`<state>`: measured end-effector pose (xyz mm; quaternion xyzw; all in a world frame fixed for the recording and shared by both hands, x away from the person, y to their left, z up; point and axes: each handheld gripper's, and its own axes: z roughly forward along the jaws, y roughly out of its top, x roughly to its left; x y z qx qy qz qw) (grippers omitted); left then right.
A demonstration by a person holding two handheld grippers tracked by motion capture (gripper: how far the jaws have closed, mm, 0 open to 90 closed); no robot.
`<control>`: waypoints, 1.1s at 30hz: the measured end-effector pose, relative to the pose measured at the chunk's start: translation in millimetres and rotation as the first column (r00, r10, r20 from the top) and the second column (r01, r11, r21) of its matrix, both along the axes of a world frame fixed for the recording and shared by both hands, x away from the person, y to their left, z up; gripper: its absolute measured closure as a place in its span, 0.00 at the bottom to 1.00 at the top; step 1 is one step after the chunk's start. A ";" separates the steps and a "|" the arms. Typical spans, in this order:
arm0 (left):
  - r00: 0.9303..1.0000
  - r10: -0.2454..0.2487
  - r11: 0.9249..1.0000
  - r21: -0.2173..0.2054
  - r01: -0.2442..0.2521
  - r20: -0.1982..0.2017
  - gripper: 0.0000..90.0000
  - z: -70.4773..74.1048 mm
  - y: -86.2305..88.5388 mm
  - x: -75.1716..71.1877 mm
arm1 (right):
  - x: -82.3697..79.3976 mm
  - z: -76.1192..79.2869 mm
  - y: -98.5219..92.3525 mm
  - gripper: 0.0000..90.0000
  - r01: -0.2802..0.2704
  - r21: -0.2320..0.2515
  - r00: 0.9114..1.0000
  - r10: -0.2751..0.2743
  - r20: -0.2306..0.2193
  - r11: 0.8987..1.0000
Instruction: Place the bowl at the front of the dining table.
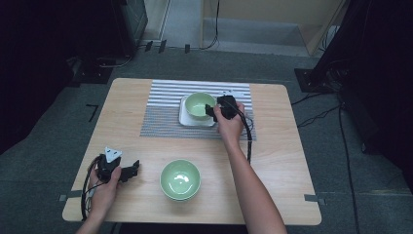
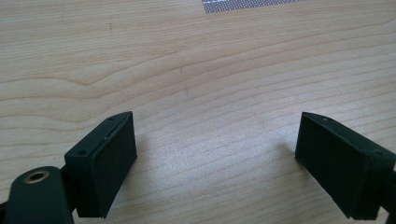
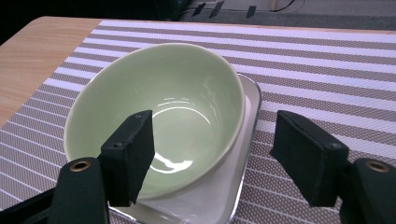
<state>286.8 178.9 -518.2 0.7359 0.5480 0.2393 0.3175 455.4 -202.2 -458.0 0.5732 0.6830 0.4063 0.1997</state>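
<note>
A pale green bowl [image 1: 198, 105] [image 3: 173, 107] stands on a small white tray [image 1: 187, 119] [image 3: 233, 186] on the striped placemat [image 1: 160, 117]. My right gripper [image 1: 213, 111] [image 3: 215, 154] is at the bowl's right edge, open: one jaw hangs over the inside of the bowl and the other outside it above the mat, neither pressing on the rim. A second green bowl [image 1: 180, 179] sits on bare wood near the front edge. My left gripper [image 1: 132, 170] [image 2: 219, 158] rests at the front left, open over the bare tabletop [image 2: 187, 70] with nothing between its jaws.
The wooden table [image 1: 282, 161] has bare wood on both sides of the placemat. A corner of the mat [image 2: 252, 3] lies far ahead of the left gripper. The right gripper's cable [image 1: 251, 141] trails along the forearm. Dark equipment and cables lie on the floor around the table.
</note>
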 end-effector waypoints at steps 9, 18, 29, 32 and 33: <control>1.000 0.000 1.000 0.000 0.000 0.000 0.13 0.0 0.0 0.0 | -17.8 -0.9 -10.0 0.26 -0.001 -0.002 0.999 0.001 0.033 1.000; 1.000 0.000 1.000 0.000 0.000 0.000 0.13 0.0 0.0 0.0 | -34.1 -9.2 -26.3 0.26 0.010 0.002 0.999 -0.010 0.039 1.000; 1.000 0.000 1.000 0.000 0.000 0.000 0.13 0.1 -0.1 -0.1 | -51.7 -18.8 -43.7 0.26 0.025 -0.008 0.999 -0.025 0.030 1.000; 1.000 0.000 1.000 0.000 0.000 0.000 0.13 0.0 -0.1 -0.1 | -57.2 -19.4 -47.9 0.26 0.027 -0.009 0.999 -0.027 0.035 1.000; 1.000 0.000 1.000 0.000 0.000 0.000 0.13 0.0 -0.1 -0.1 | -57.2 -19.4 -47.9 0.26 0.027 -0.009 0.999 -0.027 0.035 1.000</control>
